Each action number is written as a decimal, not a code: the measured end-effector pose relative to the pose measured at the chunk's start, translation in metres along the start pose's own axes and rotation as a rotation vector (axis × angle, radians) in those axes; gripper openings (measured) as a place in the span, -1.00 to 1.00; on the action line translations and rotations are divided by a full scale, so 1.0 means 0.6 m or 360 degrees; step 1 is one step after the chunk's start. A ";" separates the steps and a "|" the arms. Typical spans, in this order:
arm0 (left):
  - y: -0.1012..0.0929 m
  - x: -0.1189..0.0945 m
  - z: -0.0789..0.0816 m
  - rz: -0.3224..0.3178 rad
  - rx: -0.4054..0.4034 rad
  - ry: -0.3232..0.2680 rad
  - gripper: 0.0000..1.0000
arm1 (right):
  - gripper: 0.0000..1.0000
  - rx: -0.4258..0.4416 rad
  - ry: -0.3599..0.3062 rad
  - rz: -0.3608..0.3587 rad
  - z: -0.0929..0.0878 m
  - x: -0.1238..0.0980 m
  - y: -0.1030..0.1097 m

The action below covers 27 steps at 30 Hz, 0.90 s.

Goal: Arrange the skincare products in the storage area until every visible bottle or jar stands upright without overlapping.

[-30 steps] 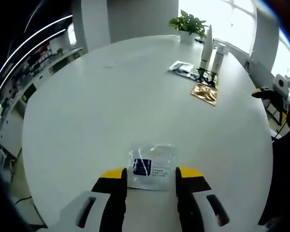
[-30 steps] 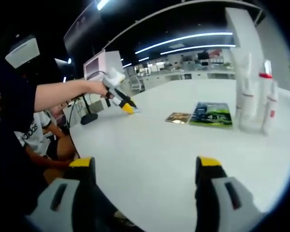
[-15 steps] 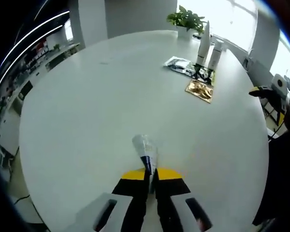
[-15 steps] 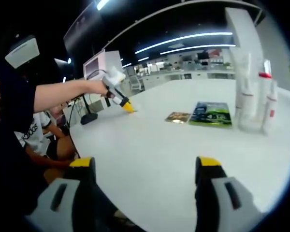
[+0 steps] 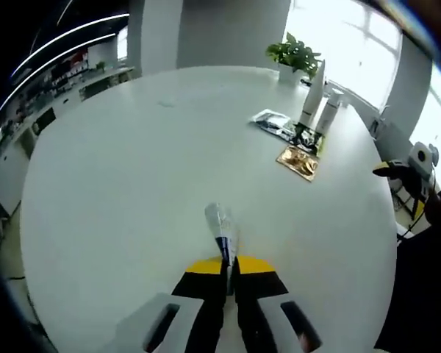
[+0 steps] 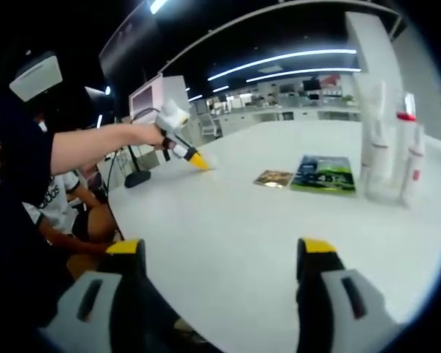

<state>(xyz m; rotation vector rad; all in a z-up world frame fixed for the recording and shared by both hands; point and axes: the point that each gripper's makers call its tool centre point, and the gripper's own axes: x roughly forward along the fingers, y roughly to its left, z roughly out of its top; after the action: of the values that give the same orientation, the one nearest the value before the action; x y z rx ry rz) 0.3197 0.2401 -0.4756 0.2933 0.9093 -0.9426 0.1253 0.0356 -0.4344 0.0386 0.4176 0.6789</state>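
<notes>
The left gripper (image 5: 228, 266) has its yellow-tipped jaws pinched closed on the near edge of a thin clear plastic sachet with a dark blue label (image 5: 220, 229), which stands edge-up ahead of them over the round white table (image 5: 132, 169). It looks light, floppy and slippery, so a firm edge grip suits it. The right gripper (image 6: 224, 254) hovers wide open, holding nothing.

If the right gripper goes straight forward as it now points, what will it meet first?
Probably nothing soon: ahead of the open right gripper lies bare table. The sachets sit right of that line, though depth is unclear.
</notes>
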 end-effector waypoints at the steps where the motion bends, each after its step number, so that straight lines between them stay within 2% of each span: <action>1: -0.002 -0.001 -0.001 0.0000 0.0005 0.0002 -0.96 | 0.70 0.0000 -0.0001 0.0000 0.000 0.000 0.000; 8: -0.013 -0.006 0.000 -0.0016 0.0005 -0.0009 -0.96 | 0.70 0.0004 -0.0021 0.0023 0.013 0.011 0.007; 12: -0.020 -0.013 0.005 -0.0023 0.0015 -0.0034 -0.96 | 0.70 0.0013 -0.0057 0.0041 0.035 0.023 0.008; 17: -0.022 -0.018 0.005 -0.0029 0.0012 -0.0049 -0.96 | 0.68 0.0005 -0.0136 0.0080 0.080 0.041 0.015; 27: -0.032 -0.019 -0.006 -0.0045 -0.0016 -0.0057 -0.96 | 0.64 0.0003 -0.0188 0.0149 0.119 0.077 0.031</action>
<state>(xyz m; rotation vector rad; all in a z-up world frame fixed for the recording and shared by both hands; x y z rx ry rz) 0.2995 0.2377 -0.4659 0.2548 0.8868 -0.9665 0.1741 0.0859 -0.3823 0.0998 0.3044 0.7642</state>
